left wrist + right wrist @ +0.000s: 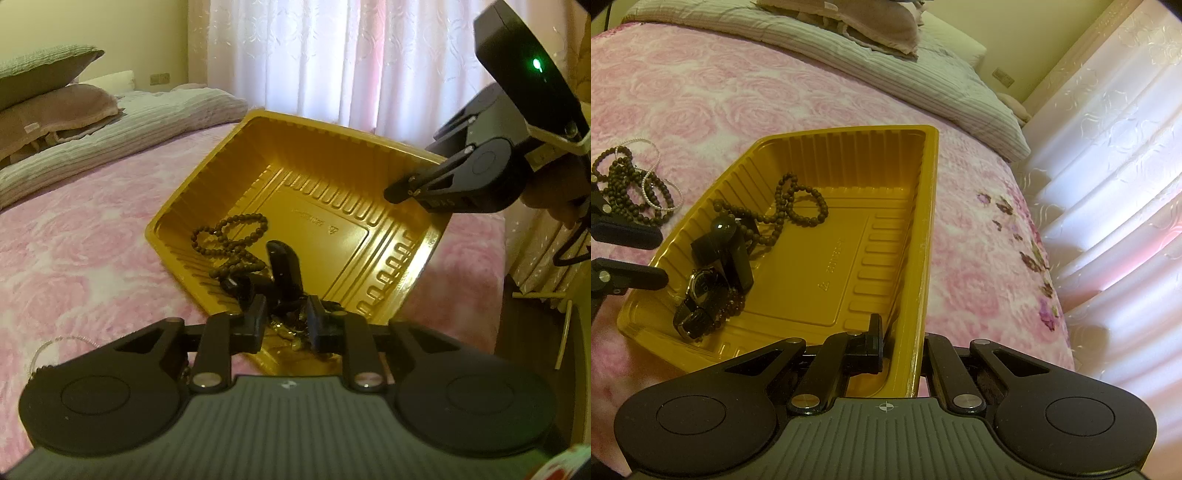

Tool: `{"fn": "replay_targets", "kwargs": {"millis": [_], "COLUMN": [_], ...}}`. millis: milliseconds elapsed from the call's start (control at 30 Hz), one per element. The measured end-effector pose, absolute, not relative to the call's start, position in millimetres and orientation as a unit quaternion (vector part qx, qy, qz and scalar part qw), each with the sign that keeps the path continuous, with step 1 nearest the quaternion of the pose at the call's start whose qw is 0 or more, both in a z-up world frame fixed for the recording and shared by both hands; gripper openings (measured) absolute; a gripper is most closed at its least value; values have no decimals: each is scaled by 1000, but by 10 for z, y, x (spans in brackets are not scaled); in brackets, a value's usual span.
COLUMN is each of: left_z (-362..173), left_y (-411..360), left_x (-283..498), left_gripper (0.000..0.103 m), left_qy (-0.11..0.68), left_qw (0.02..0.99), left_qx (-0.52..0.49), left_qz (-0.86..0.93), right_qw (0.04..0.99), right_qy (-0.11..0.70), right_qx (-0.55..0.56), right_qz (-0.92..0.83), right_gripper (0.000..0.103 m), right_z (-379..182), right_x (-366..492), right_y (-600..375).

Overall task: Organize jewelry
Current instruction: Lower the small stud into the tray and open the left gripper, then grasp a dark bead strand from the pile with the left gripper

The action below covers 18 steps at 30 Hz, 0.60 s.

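Right now, over a bed (746, 92) with a pink rose blanket. Gold plastic tray (332, 155) tipped up on the blanket, far side raised, near side low. Right gripper (901, 343) clamped on the tray's rim: one finger (873, 341) inside the wall, the other outside, jaws pressed together on the thin plastic. Seen from the left wrist, that same gripper biting the tray's right edge from above.

Left gripper (285, 325) low over the tray's near corner, jaws slightly spread, nothing pinched between them; from the right wrist, both fingers seen just outside the tray's left wall, clear of it. No earlier view to compare.

Inside the tray, a string of brown beads (798, 206) looped across the floor toward the low corner. Next to it, a black watch (701, 291) with its strap curling up, tangled with more dark beads. From the left wrist, something small and golden glimpsed right under the fingers, too blurred to name.

Out on the blanket, left of the tray: a heap of brown bead bracelets (624, 188) mixed with a white pearl strand (653, 184). Pillows (48, 96) at the head of the bed, curtains (332, 48) beyond.
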<state>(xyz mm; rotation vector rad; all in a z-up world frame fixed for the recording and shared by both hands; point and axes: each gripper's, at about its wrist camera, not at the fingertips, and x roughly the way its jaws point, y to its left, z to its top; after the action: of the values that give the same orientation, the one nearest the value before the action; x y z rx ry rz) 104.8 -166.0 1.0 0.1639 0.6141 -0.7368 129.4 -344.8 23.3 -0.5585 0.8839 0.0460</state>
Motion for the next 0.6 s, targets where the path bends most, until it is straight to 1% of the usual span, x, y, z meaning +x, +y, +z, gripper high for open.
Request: {"fn": "replay_targets", "kwargs": {"millis": [167, 400, 467, 600], "left_z": [-7, -89, -111, -181], "left_y": [-1356, -736, -559, -237], "left_x": [1049, 1071, 1084, 1155], "left_gripper": [23, 24, 27, 27], "left_qy": [299, 312, 315, 324], "left_qw": [897, 920, 925, 931], "left_qx": [63, 44, 43, 44], "left_qz": [-319, -234, -208, -160], "right_qw": [866, 867, 867, 866], "right_qy": [422, 422, 422, 422], "right_qx": [-265, -265, -265, -265], "right_qz": [22, 22, 21, 22], "right_gripper": [5, 5, 5, 5], "right_z": [231, 229, 229, 229], "right_x": [1293, 1289, 1292, 1288], "right_y": [-3436, -3445, -3438, -3448]}}
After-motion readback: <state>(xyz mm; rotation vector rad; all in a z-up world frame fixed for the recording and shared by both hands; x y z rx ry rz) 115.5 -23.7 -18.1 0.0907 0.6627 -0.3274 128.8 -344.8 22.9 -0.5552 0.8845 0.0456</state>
